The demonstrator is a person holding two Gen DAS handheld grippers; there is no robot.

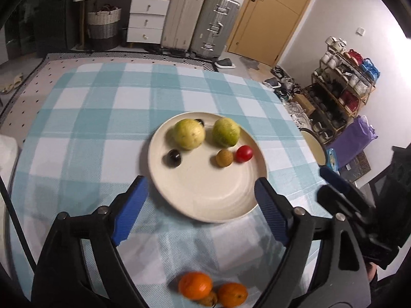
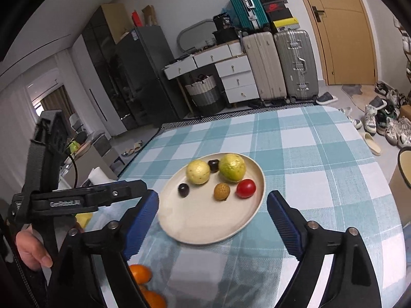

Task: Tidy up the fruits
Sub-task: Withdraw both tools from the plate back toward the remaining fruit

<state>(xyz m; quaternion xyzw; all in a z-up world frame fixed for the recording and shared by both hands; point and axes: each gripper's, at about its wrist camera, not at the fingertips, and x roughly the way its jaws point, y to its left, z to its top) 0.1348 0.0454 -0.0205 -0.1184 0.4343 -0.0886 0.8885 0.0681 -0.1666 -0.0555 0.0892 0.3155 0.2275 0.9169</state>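
Hand [image 2: 30,251] on left gripper [image 1: 199,200], only in right-wrist view

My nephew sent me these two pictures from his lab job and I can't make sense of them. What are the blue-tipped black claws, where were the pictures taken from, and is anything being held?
No robot here: a person holds a two-finger gripper in each hand, each carrying a fisheye camera looking along its fingers. One picture is from the left gripper, the other from the right gripper. Both are open and hold nothing. On the checked tablecloth sits a cream plate with two yellow-green fruits, two dark ones, a brown one and a red one. Two oranges lie off the plate, nearer the cameras.
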